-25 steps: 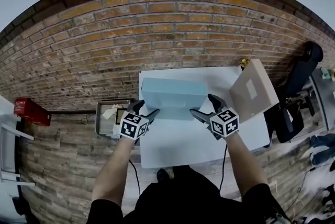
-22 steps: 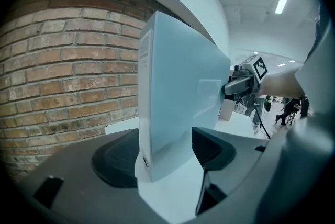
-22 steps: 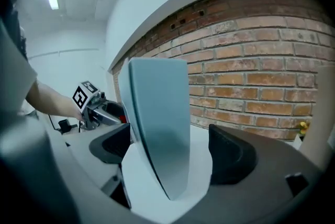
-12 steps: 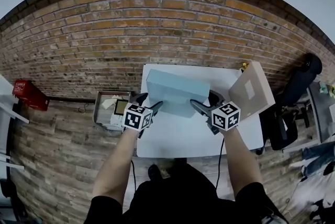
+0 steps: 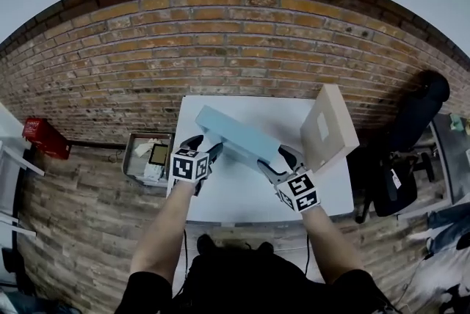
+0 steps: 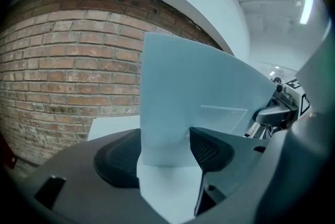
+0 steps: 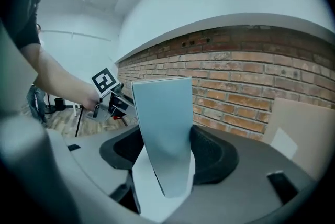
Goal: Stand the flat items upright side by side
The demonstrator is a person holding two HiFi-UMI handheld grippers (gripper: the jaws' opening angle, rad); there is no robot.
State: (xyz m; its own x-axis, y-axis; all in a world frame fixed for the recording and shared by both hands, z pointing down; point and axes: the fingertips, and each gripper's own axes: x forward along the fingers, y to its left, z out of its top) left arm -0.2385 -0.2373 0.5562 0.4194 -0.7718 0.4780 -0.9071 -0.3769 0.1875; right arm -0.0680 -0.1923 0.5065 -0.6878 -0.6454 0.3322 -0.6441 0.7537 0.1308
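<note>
Two sets of jaws bite one thing: the left gripper [image 5: 204,147] pinches the left end of the pale blue box [image 5: 235,136], and the right gripper [image 5: 277,158], its jaws having just been closing, presses on the right end. The box slants across over the white table [image 5: 242,199]. A beige box [image 5: 328,127] stands upright at the table's right side, before the brick wall [image 5: 220,48]
</note>
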